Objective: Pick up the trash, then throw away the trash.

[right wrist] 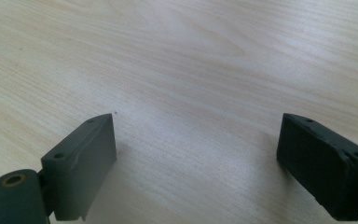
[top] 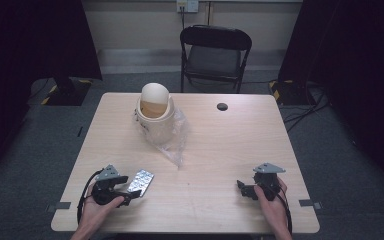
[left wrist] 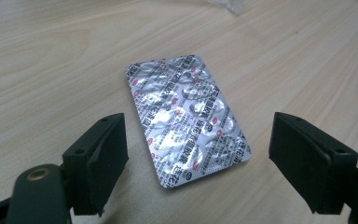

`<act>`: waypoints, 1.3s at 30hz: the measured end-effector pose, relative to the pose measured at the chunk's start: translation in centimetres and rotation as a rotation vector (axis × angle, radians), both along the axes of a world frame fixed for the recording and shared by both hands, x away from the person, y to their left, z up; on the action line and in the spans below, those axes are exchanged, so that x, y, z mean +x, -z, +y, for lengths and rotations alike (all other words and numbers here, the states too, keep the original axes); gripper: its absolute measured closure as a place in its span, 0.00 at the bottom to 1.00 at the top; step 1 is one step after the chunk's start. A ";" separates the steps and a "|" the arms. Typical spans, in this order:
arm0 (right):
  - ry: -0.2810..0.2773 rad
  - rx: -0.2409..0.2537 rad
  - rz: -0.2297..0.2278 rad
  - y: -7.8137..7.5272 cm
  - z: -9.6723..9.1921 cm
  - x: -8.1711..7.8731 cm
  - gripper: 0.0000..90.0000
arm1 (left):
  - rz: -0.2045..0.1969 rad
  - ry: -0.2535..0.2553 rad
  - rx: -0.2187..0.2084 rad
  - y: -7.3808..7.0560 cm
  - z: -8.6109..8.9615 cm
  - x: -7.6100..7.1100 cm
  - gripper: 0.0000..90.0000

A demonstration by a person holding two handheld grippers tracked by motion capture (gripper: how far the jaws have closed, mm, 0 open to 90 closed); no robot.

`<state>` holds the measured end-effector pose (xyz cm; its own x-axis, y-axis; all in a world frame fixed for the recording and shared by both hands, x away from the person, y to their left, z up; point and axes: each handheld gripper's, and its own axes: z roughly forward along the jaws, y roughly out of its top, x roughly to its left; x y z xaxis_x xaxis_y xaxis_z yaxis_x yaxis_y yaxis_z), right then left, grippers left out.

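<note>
A silver foil blister pack (top: 141, 181) (left wrist: 187, 118) with red and black print lies flat on the wooden table (top: 205, 150) near its front left. My left gripper (top: 130, 192) (left wrist: 198, 161) sits low just behind the pack, open, its two black jaws to either side of the pack's near end without touching it. At the front right my right gripper (top: 241, 187) (right wrist: 198, 163) rests low over bare wood, open with nothing between its jaws.
A cream swing-lid bin (top: 155, 112) lined with a clear plastic bag (top: 176, 140) stands at the back middle of the table. A small dark disc (top: 222, 106) lies at the back right. A black folding chair (top: 214, 55) stands beyond the far edge.
</note>
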<state>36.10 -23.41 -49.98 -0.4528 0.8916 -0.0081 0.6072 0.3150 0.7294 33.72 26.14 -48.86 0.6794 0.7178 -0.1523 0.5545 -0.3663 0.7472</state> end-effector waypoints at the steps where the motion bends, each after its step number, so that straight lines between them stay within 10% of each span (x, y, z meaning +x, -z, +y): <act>1: 0.000 0.000 0.000 0.0 0.0 0.0 0.12 | 0.009 -0.001 -0.006 0.1 -0.2 0.0 0.21; 16: 0.000 0.000 0.000 0.0 0.0 0.0 0.12 | -0.080 -0.010 0.142 1.1 -2.2 0.4 0.19; 24: 0.000 0.000 0.000 0.0 0.0 0.0 0.12 | -0.092 -0.031 0.117 1.0 -1.3 0.5 0.37; 39: 0.000 -0.001 0.000 0.0 0.0 0.0 0.12 | -0.099 -0.035 0.114 1.2 -0.9 0.0 0.34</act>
